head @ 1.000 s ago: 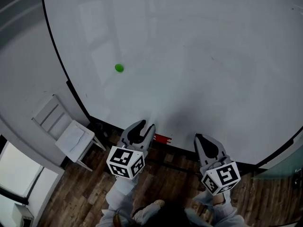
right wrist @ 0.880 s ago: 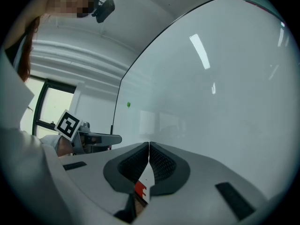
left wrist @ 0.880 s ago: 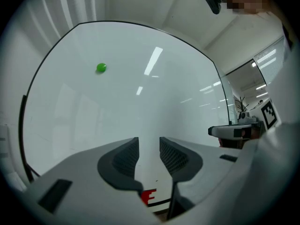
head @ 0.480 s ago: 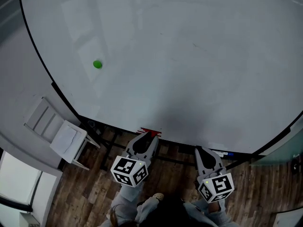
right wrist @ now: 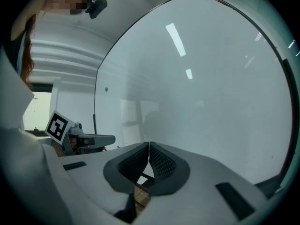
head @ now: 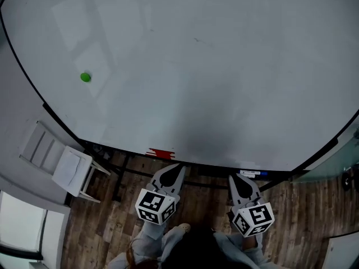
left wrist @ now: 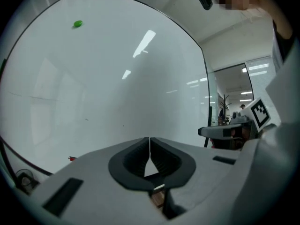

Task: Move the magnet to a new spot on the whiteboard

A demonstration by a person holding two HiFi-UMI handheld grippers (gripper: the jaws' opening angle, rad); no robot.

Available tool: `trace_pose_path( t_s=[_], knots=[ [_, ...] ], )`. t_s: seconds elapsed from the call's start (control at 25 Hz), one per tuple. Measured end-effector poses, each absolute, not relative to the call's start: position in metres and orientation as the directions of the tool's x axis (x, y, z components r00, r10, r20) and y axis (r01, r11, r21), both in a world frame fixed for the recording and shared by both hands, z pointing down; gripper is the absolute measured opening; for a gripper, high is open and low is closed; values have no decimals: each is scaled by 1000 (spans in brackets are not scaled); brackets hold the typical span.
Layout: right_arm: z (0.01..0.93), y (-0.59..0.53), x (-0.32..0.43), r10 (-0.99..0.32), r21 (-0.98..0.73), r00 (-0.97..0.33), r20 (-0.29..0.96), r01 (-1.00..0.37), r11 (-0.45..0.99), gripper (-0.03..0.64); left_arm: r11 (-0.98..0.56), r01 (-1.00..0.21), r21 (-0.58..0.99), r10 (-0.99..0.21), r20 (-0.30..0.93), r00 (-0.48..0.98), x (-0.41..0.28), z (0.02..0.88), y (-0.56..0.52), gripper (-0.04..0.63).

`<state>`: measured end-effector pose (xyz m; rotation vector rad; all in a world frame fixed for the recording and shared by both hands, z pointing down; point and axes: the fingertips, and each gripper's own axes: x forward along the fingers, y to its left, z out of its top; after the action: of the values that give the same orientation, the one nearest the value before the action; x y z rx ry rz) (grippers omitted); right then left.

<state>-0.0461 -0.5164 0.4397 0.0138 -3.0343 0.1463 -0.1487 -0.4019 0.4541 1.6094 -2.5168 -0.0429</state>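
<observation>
- The large white whiteboard [head: 213, 66] ahead of both jaws: smooth, glossy, mirroring ceiling lights.
- The small round green magnet [head: 85, 77], far left of the jaws: finish too small to tell.
- Shells of the left gripper [head: 175, 168] and right gripper [head: 235, 178]: matt grey plastic, with dark ribbed rubbery pads [left wrist: 133, 159].
- The dark brown plank floor [head: 106, 228] under the jaws: wood.

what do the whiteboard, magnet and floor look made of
Whiteboard: glossy white coated panel, perhaps enamelled steel or melamine; ceiling lights reflect in it.
Magnet: small green button, probably plastic-capped; too small to be sure.
Floor: brown grained planks, wood or laminate.
</observation>
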Motion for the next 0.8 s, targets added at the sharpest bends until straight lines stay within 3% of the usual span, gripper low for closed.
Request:
trace_pose_path(
  t_s=[0.8],
  knots=[
    [458,-542,-48,-32,-136,-986,165,-55,989,28,364,-929,66,-925,141,-352,-137,465,-432,9]
  ],
)
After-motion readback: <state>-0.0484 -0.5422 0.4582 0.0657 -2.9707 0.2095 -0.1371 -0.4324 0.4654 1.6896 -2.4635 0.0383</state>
